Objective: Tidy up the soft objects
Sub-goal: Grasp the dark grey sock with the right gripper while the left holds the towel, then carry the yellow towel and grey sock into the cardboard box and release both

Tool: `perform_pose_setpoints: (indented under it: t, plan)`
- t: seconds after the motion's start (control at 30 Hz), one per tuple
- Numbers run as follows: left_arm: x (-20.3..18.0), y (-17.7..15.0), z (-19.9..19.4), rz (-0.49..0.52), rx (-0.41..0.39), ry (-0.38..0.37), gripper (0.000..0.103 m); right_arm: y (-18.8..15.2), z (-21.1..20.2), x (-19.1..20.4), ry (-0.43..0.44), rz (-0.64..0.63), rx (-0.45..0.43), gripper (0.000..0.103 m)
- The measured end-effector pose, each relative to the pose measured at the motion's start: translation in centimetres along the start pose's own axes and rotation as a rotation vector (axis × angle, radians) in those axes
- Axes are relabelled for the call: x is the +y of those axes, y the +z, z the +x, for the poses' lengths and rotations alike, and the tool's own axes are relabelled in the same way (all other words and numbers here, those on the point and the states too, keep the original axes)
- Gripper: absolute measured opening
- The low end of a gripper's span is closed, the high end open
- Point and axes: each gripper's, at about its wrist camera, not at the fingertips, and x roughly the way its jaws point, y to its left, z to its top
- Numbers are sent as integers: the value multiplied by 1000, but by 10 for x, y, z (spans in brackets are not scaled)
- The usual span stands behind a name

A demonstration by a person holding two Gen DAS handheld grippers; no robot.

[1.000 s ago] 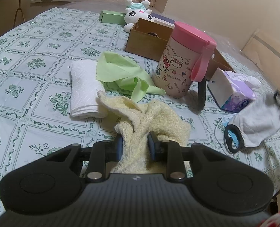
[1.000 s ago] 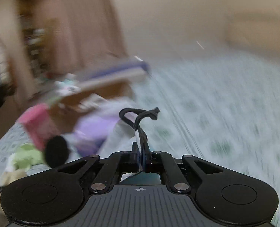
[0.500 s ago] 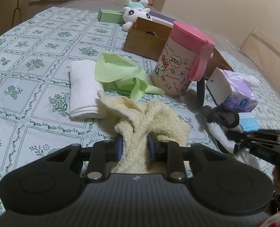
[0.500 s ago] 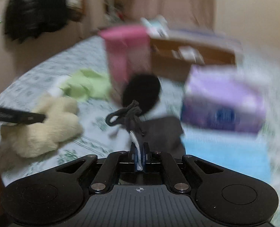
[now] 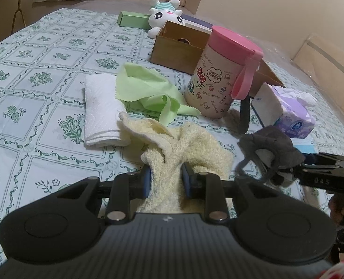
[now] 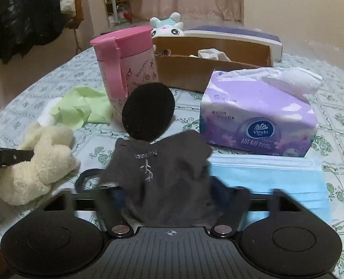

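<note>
My left gripper (image 5: 166,179) is shut on a fluffy cream towel (image 5: 188,144) that lies on the patterned tablecloth (image 5: 32,88). The towel also shows in the right wrist view (image 6: 39,162). My right gripper (image 6: 169,197) has its fingers spread wide, with a dark grey cloth mask (image 6: 162,174) draped between them. In the left wrist view the grey mask (image 5: 272,144) hangs at the tip of the right gripper (image 5: 309,160). A green cloth (image 5: 146,88) and a folded white towel (image 5: 99,111) lie behind the cream towel.
A pink-lidded Hello Kitty cup (image 5: 220,76) stands mid-table with a black round pad (image 6: 148,111) leaning on it. Behind are an open cardboard box (image 5: 181,46), a plush toy (image 5: 165,15) and a green box (image 5: 132,19). A purple tissue pack (image 6: 258,114) and a blue face mask (image 6: 269,181) lie right.
My right gripper swung in from the right with the grey mask, then opened its fingers beside the cream towel. My left gripper has stayed shut on the towel.
</note>
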Motion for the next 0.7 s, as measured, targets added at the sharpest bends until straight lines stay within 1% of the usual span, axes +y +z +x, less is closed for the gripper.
perform_pose_setpoints:
  t: [0.03,0.13,0.23,0.33,0.5,0.7]
  plan:
    - [-1,0,0,5,-1,0,22,1,-4,0,1,-19,-8,22]
    - [-6,2,-5,25,-11,-8,18,4,-17,1,21,-57,-42,15]
    - [-11,3,-13,41,-25,-18,17,9,-36,3,44,-61,-105,12]
    - [-15,6,-25,50,-40,-21,17,16,-53,3,55,-46,-152,12]
    - [-15,16,-51,65,-94,-15,17,28,-71,-3,68,-8,-176,12]
    - [-5,42,-72,88,-152,1,17,44,-85,-18,99,57,-207,12]
